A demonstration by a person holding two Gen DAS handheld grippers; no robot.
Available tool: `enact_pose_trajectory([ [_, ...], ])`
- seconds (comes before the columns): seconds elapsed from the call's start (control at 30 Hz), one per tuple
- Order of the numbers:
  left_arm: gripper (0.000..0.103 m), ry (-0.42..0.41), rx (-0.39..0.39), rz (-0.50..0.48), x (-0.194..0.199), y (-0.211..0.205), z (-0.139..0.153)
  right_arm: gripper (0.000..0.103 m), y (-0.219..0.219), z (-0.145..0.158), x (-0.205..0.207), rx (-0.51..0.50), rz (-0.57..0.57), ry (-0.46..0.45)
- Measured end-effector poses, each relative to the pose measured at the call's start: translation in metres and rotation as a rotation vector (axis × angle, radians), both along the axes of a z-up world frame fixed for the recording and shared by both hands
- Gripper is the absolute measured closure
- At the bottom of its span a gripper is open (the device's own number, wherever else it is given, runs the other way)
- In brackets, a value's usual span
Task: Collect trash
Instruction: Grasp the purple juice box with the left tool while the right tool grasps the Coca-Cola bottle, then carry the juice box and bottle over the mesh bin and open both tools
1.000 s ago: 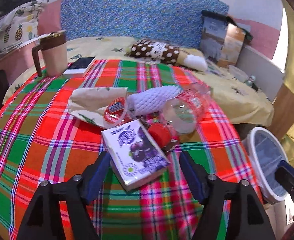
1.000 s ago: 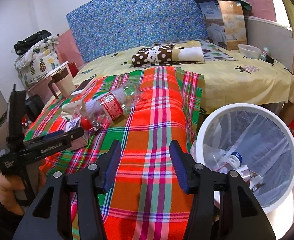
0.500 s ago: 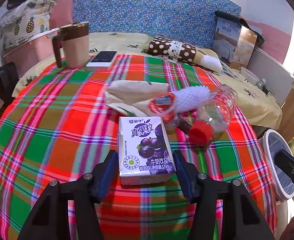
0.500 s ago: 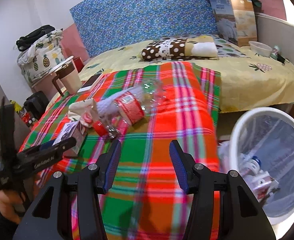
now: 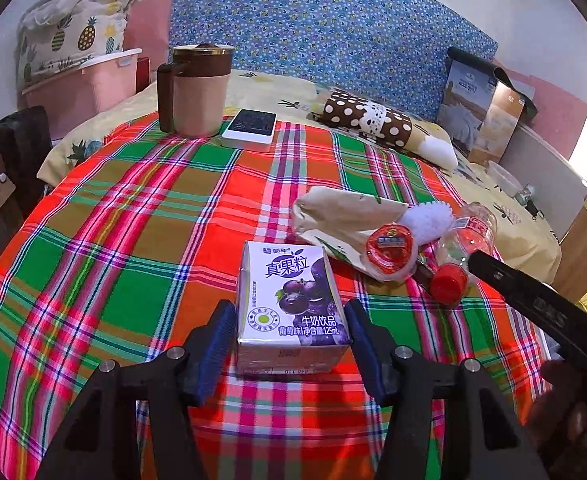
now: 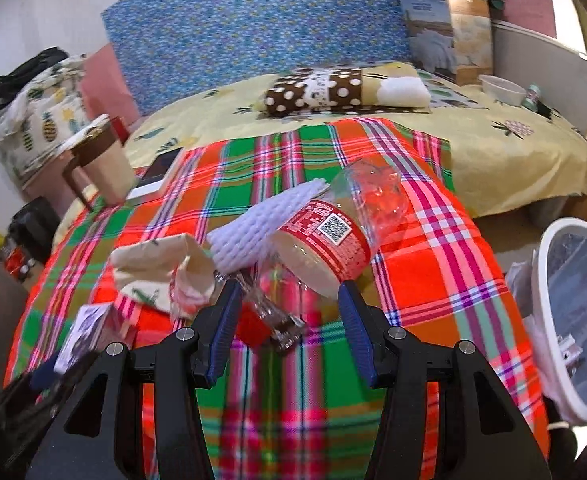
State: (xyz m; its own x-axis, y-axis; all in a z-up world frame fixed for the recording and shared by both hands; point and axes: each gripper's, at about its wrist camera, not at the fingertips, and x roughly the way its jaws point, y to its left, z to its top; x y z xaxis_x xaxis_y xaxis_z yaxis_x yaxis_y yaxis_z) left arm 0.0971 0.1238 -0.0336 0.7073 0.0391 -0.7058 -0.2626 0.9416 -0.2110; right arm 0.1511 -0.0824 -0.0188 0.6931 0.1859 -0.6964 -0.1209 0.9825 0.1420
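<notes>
A purple-and-white milk carton (image 5: 291,304) lies on the plaid cloth (image 5: 133,240). My left gripper (image 5: 291,344) is open, its fingers on either side of the carton's near end with small gaps. Beyond lie a crumpled paper bag (image 5: 341,212), a red-lidded cup (image 5: 389,246), white foam netting (image 6: 265,224) and a clear bottle (image 6: 333,236) with a red label and red cap (image 5: 447,284). My right gripper (image 6: 285,320) is open, its fingers flanking the bottle's neck end. The carton shows blurred at the left of the right wrist view (image 6: 89,328).
A white-rimmed bin (image 6: 577,312) with a plastic liner stands right of the table. A lidded mug (image 5: 193,88) and a phone (image 5: 249,128) sit at the far edge. A bed with a dotted pillow (image 6: 333,88) lies behind.
My left gripper moved forward so the carton now sits between its fingers. My right gripper swung left from the bin and closed in on the bottle.
</notes>
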Motion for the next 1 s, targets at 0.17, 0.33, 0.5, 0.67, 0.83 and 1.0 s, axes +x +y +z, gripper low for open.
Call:
enact_pose_trajectory([
  [0.17,0.046,0.001,-0.021,-0.021,0.002,0.006,-0.004,0.050,0.004,-0.003,0.002,-0.053,-0.050,-0.010],
  [0.33,0.046,-0.004,-0.036,-0.053,0.005,0.001,-0.005,0.050,-0.019,-0.003,-0.007,-0.102,-0.071,-0.013],
  [0.5,0.046,-0.015,-0.034,-0.072,0.003,-0.007,-0.003,0.050,-0.043,0.000,-0.015,-0.087,-0.036,0.009],
  [0.67,0.046,-0.022,-0.024,-0.089,0.004,-0.012,0.000,0.039,-0.036,0.022,-0.005,-0.094,0.125,-0.065],
  [0.83,0.046,-0.004,-0.018,-0.105,0.010,-0.013,-0.001,0.038,-0.030,0.022,0.026,-0.087,0.228,-0.023],
  [1.0,0.046,0.023,-0.016,-0.110,0.018,-0.012,-0.008,0.038,-0.022,0.009,0.050,-0.072,0.252,0.059],
])
